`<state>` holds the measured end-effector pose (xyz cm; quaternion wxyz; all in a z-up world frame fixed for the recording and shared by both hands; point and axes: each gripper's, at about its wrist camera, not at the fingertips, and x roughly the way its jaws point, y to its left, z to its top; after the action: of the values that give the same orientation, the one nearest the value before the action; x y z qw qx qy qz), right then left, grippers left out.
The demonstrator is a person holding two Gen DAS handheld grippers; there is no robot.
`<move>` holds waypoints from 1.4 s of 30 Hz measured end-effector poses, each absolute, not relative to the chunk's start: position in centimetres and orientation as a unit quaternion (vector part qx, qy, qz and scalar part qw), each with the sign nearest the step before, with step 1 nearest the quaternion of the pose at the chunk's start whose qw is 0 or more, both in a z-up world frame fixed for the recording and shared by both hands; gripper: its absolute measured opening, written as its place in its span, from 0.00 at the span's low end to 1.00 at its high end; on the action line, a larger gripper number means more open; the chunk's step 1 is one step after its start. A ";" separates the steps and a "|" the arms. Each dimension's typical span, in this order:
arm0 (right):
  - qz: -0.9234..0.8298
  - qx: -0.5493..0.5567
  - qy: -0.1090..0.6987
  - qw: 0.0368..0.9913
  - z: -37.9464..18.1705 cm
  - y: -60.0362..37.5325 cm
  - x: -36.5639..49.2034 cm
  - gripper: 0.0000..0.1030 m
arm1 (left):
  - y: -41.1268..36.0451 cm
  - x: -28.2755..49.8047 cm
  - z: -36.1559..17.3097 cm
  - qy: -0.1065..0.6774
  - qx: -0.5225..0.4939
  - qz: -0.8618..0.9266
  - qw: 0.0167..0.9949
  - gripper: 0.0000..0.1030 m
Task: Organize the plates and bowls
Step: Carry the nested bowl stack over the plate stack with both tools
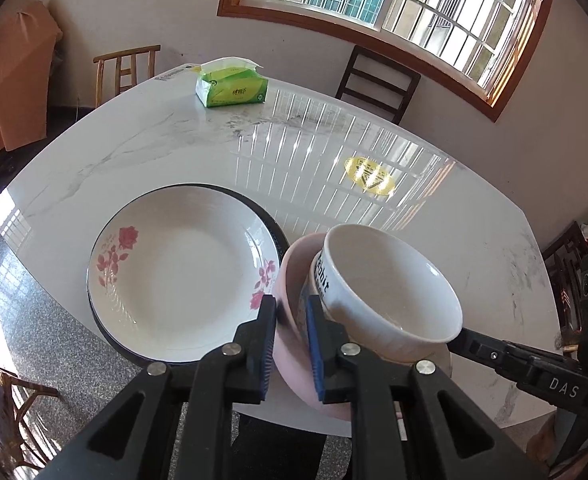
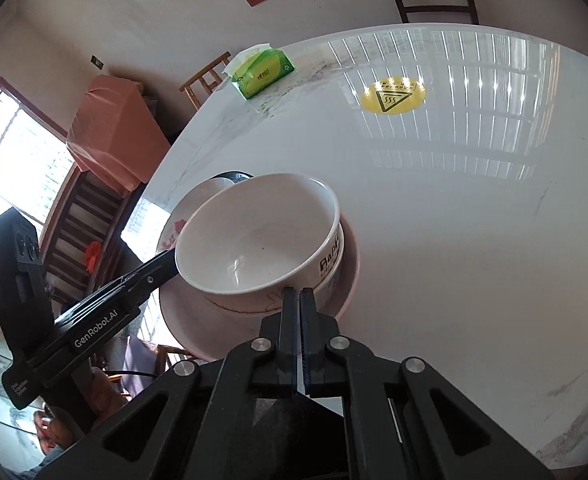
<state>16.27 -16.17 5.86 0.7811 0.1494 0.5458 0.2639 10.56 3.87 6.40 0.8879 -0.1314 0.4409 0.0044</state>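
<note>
On the near side of the table (image 1: 134, 152), right of the flowered plate (image 1: 182, 276), the left gripper (image 1: 290, 320) clamps the pink bowl (image 1: 290, 276) while the right gripper (image 2: 298, 300), closed on the white bowl (image 1: 390, 292), seemingly nests it, release likely next.

glossy ceramic bowl (image 1: 390, 292), polished marble table (image 1: 174, 144).

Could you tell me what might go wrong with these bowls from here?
1. The white bowl sits tilted in the pink bowl; it could slide out.
2. The left gripper and right gripper each pinch only a rim, so either may slip.
3. The pink bowl overhangs the table edge.
</note>
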 end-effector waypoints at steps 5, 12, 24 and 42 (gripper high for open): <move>0.239 0.189 0.555 0.774 4.7 -18.6 16.6 0.09 | 4.5 11.4 3.9 0.482 -0.139 0.012 0.865 0.16; 0.248 0.190 0.583 0.750 4.0 -18.1 16.7 0.17 | 4.7 11.9 2.4 0.503 -0.140 -0.007 0.853 0.17; 0.194 0.010 0.626 0.755 4.2 -13.6 18.2 0.36 | 4.9 12.7 1.0 0.531 -0.136 -0.027 0.836 0.18; 0.247 0.051 0.598 0.761 4.4 -14.3 17.6 0.14 | 5.4 12.8 0.9 0.502 -0.164 -0.038 0.848 0.12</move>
<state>17.57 -14.34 4.45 0.7609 0.0509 0.5979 0.2467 12.82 5.42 0.90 0.8485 -0.1643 0.5016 -0.0381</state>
